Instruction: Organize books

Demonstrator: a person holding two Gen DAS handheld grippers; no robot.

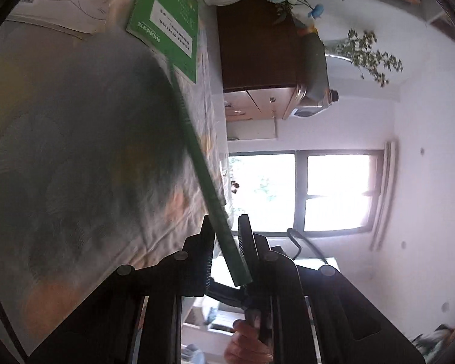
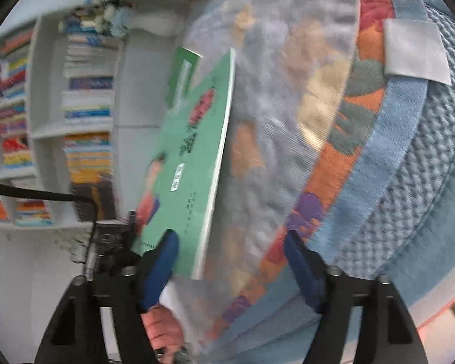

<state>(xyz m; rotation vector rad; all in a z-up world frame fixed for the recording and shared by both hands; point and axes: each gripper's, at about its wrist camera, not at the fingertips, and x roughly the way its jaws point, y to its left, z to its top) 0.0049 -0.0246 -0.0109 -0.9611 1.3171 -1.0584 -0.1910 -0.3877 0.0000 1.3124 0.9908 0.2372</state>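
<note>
While the left gripper (image 1: 226, 242) is clamped on the green book's (image 1: 197, 163) edge above the bed's (image 1: 154, 206) side edge, the right gripper (image 2: 230, 261) gapes, one pad overlapping the book's corner.

White walls, a bright window (image 1: 300, 192), a dark cabinet (image 1: 257, 45) (vase-topped), white shelving (image 2: 42, 127).

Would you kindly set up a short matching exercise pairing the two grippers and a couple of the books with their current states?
Things:
1. left gripper
2. right gripper
3. thin green book
4. white drawing book

States:
A. jaws apart, gripping nothing
B. lying flat on the patterned cloth
C. shut on a book's edge
D. held on edge

Pairs: 1-C, 2-A, 3-D, 4-B
</note>
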